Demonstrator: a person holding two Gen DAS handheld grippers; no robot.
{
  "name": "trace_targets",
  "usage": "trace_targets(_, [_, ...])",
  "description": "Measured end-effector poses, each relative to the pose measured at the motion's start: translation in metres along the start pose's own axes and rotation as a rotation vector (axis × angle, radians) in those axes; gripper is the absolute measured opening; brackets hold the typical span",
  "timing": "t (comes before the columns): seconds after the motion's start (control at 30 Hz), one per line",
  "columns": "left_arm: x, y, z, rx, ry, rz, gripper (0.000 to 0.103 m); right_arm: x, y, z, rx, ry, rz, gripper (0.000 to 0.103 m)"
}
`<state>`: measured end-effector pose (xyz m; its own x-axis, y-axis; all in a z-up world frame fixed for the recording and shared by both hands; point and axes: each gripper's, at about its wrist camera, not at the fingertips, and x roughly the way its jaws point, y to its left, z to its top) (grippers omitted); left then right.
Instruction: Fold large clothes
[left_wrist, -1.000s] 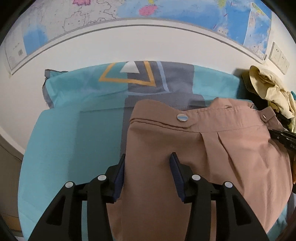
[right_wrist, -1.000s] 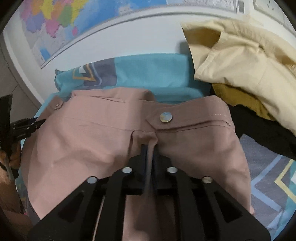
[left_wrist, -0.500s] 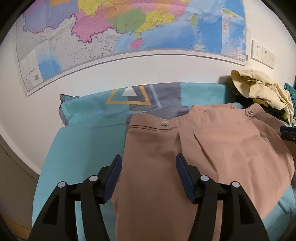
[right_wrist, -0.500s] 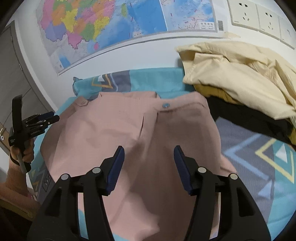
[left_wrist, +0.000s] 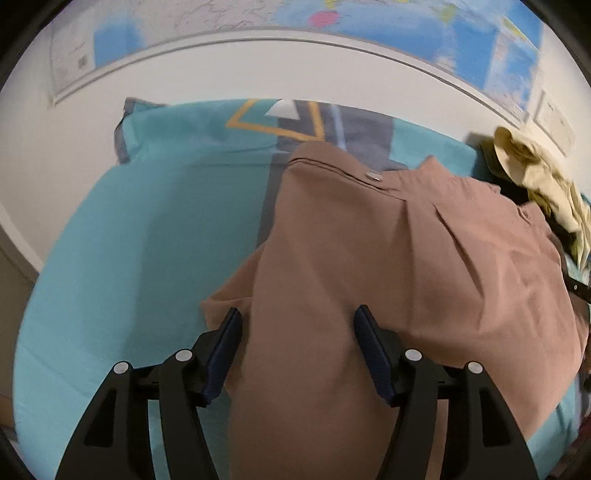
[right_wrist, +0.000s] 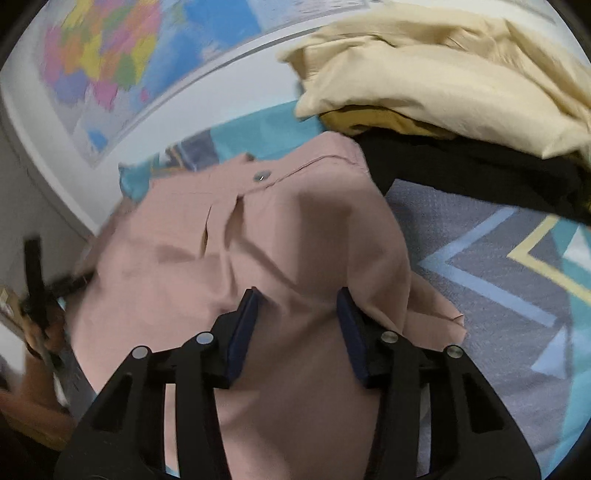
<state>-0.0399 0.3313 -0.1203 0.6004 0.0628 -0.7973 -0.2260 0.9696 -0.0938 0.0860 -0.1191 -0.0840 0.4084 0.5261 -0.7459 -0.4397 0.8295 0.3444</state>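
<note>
The left gripper (left_wrist: 297, 317) has just been opening and the right gripper (right_wrist: 297, 299) closing; both pairs of fingers stand apart above the pink trousers (left_wrist: 388, 280), cloth showing between them but unpinched. The trousers lie spread on a bed (left_wrist: 129, 258) with a teal and grey patterned cover. Beyond, a cream garment (right_wrist: 436, 81) is heaped over dark clothes (right_wrist: 461, 166) beside the waistband, under a wall map (right_wrist: 110, 55).

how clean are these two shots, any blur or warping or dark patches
Left wrist view: the wall map is smeared by motion blur, the fisheye bends the wall edge, and the corners go black. Right wrist view: heavier blur on the map and the hand at the left edge; the pink trousers carry a soft shadow.
</note>
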Motion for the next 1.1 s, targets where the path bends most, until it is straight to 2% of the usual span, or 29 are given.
trace_targets(0.1, [-0.012,-0.003,0.001,0.015,-0.029,0.048,0.062,-0.010,0.012,0.002,-0.028,-0.016,-0.044,0.046])
trace_targets(0.2, [-0.033,-0.001,-0.001,0.010,-0.075,0.032,0.061,-0.031,0.032,-0.001,-0.084,-0.055,-0.022,0.052])
trace_targets(0.3, [-0.054,-0.007,-0.010,0.054,-0.137,0.003,0.061,-0.046,0.060,-0.008,-0.181,-0.084,0.006,0.058])
trace_targets(0.4, [-0.052,-0.008,-0.016,0.077,-0.114,0.000,0.061,-0.041,0.081,-0.021,-0.261,-0.040,0.041,0.059])
trace_targets(0.47, [-0.043,-0.005,-0.019,0.067,-0.081,0.023,0.061,-0.029,0.083,-0.029,-0.282,0.001,0.022,0.059])
trace_targets(0.53, [-0.032,0.006,-0.022,0.021,-0.044,0.003,0.062,-0.014,0.074,-0.036,-0.254,0.046,0.000,0.059])
trace_targets(0.63, [-0.024,0.017,-0.024,-0.032,-0.015,-0.035,0.062,-0.011,0.057,-0.037,-0.183,0.047,0.039,0.054])
trace_targets(0.73, [-0.026,0.017,-0.024,-0.046,-0.011,-0.024,0.063,-0.021,0.066,-0.032,-0.196,0.036,-0.016,0.062])
trace_targets(0.8, [-0.034,0.011,-0.024,-0.021,-0.039,0.014,0.063,-0.029,0.079,-0.030,-0.235,0.010,0.006,0.062])
trace_targets(0.93, [-0.047,0.012,-0.024,-0.036,-0.057,0.030,0.062,-0.049,0.119,-0.031,-0.357,-0.059,0.070,0.071])
trace_targets(1.03, [-0.056,0.017,-0.027,-0.060,-0.064,0.026,0.063,-0.043,0.155,-0.034,-0.447,-0.040,0.156,0.075])
trace_targets(1.1, [-0.062,0.020,-0.029,-0.075,-0.066,0.016,0.063,-0.029,0.177,-0.039,-0.501,-0.008,0.177,0.075])
